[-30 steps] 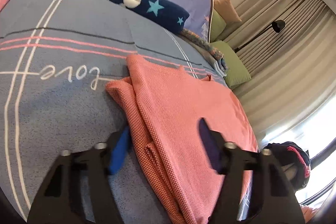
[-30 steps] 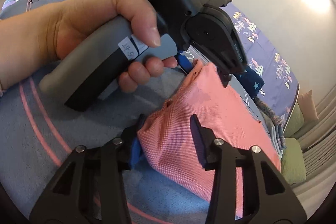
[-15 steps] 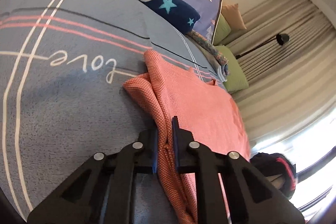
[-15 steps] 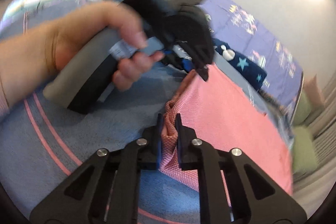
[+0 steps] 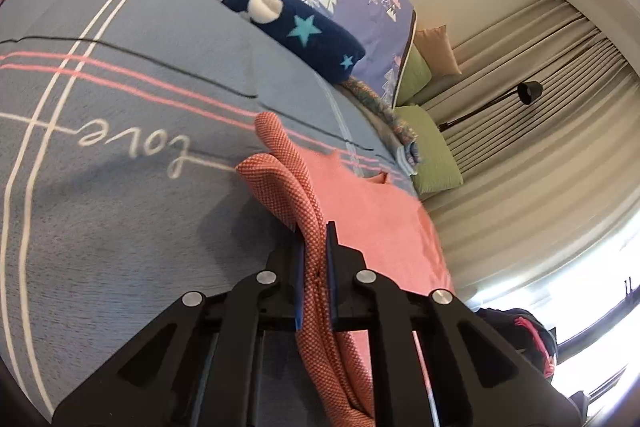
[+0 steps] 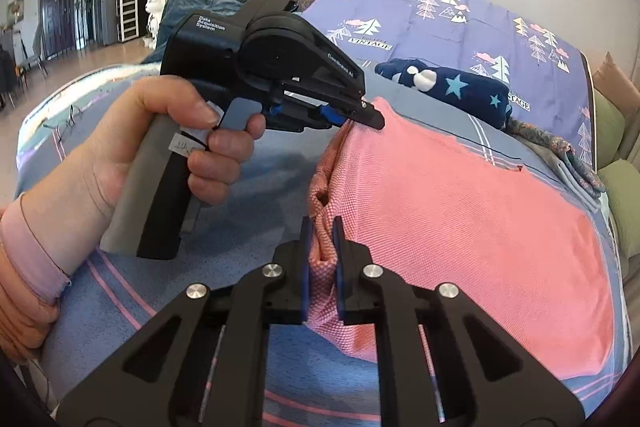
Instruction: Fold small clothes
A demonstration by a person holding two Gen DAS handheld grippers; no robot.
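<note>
Pink knit garment (image 6: 460,219) lies spread on the grey-blue bedspread (image 5: 120,75), near its right-hand side in the left wrist view, one edge bunched and lifted off the cover. Left gripper (image 5: 314,259) has its jaws pressed onto a rolled fold of that edge, fabric sandwiched between the blue pads (image 5: 331,267); the fold runs up past the tips and curls over toward the "love" lettering (image 5: 136,147). Right gripper (image 6: 321,251) pinches a nearby stretch of the same edge, cloth puckered between its fingers (image 6: 339,267). In the right wrist view the left gripper is seen from the side, held in the person's left hand (image 6: 160,147), tips clamped on the garment corner further up the edge. The rest of the garment lies flat. Beyond it: a navy plush blanket (image 5: 288,23) with stars and white dots, rolled at the far side of the bedspread; a purple sheet (image 6: 440,15) with tree prints behind that; green cushions (image 5: 432,151) at the bed end; beige curtains (image 5: 540,99) and a black floor lamp (image 5: 528,93) by the wall.
</note>
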